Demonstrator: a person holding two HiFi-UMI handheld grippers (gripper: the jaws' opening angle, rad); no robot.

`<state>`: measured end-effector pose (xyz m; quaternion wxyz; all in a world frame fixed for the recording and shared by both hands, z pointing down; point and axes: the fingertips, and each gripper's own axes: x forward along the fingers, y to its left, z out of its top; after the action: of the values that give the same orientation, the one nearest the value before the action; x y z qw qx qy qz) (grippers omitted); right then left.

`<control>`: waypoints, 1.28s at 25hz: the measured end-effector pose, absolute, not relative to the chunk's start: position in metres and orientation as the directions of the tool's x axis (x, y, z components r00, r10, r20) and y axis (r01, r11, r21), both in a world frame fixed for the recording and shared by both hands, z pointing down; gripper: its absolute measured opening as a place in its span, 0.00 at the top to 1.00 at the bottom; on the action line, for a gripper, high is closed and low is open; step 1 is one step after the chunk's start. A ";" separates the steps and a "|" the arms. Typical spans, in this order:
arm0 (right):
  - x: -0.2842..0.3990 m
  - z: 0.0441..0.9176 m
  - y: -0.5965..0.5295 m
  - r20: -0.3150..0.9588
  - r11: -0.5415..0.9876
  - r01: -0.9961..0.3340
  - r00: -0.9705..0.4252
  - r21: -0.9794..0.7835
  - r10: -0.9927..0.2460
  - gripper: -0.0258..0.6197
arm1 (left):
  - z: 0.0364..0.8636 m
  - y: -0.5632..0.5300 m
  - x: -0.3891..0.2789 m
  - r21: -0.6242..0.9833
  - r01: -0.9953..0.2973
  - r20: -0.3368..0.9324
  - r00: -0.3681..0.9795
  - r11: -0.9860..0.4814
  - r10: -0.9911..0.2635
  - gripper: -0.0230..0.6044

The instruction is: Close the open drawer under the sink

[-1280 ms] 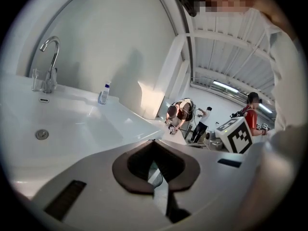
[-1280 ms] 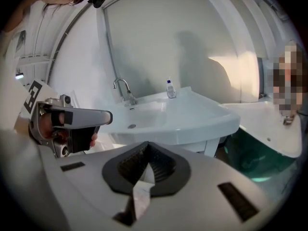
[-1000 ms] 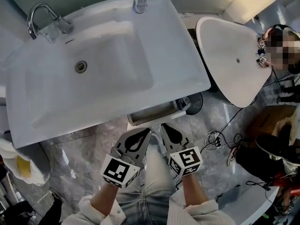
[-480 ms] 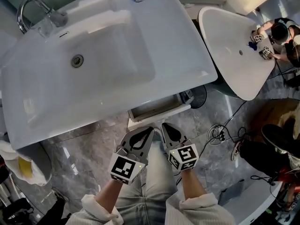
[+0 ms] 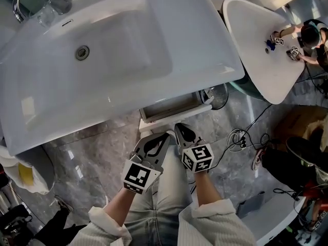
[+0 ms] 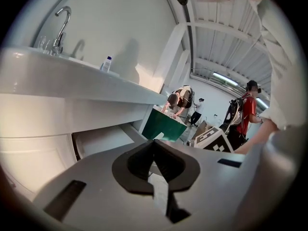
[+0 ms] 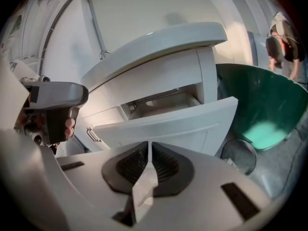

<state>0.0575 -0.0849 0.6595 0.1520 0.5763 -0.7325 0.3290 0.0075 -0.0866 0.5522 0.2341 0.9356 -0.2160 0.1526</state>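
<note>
One open drawer (image 5: 173,116) juts from under the sink (image 5: 205,78), long front running left-right.

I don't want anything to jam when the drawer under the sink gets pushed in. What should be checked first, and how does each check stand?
1. Drawer is pulled out and ready for a push: ok.
2. Left gripper has its jaws together and holds nothing: ok.
3. Right gripper has its jaws together and holds nothing: ok.
4. Gripper tips are touching the drawer front: cannot tell.
5. Nothing sticks up out of the drawer: cannot tell, its inside is mostly hidden.
6. Cables lie off to the side, out of the drawer's path: ok.
</note>
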 end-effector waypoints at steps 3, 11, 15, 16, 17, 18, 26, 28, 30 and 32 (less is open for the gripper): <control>0.060 0.662 -0.091 0.605 0.119 -0.945 -0.288 -0.304 -0.742 0.93 | 0.559 -0.086 0.007 0.377 -0.481 0.400 0.855 -0.791 -0.329 0.94; 0.060 0.660 -0.104 0.602 0.122 -0.952 -0.274 -0.281 -0.750 0.93 | 0.563 -0.087 0.005 0.374 -0.484 0.398 0.854 -0.791 -0.334 0.94; 0.061 0.658 -0.104 0.599 0.120 -0.956 -0.262 -0.267 -0.757 0.92 | 0.563 -0.089 0.006 0.375 -0.484 0.398 0.854 -0.791 -0.334 0.94; 0.061 0.658 -0.104 0.596 0.122 -0.956 -0.263 -0.267 -0.758 0.92 | 0.563 -0.089 0.006 0.374 -0.485 0.398 0.854 -0.790 -0.335 0.94; 0.061 0.658 -0.104 0.594 0.122 -0.956 -0.264 -0.268 -0.760 0.92 | 0.563 -0.090 0.005 0.373 -0.486 0.398 0.853 -0.790 -0.337 0.94; 0.061 0.658 -0.104 0.591 0.123 -0.955 -0.265 -0.270 -0.762 0.91 | 0.563 -0.090 0.005 0.371 -0.487 0.398 0.853 -0.790 -0.339 0.94; 0.060 0.658 -0.106 0.576 0.129 -0.953 -0.269 -0.272 -0.772 0.91 | 0.565 -0.094 0.004 0.365 -0.498 0.399 0.847 -0.787 -0.352 0.94; 0.061 0.659 -0.107 0.572 0.130 -0.953 -0.270 -0.274 -0.775 0.91 | 0.565 -0.094 0.005 0.366 -0.501 0.398 0.846 -0.784 -0.355 0.94; 0.061 0.659 -0.108 0.569 0.131 -0.953 -0.270 -0.274 -0.777 0.91 | 0.565 -0.094 0.006 0.366 -0.502 0.397 0.846 -0.783 -0.357 0.94; 0.062 0.658 -0.109 0.568 0.131 -0.953 -0.269 -0.273 -0.778 0.91 | 0.566 -0.096 0.006 0.365 -0.503 0.398 0.845 -0.784 -0.357 0.94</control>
<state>0.0617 -0.1087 0.6582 0.1457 0.5866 -0.7376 0.3009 0.0062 -0.0955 0.5655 0.2343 0.9315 -0.2307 0.1557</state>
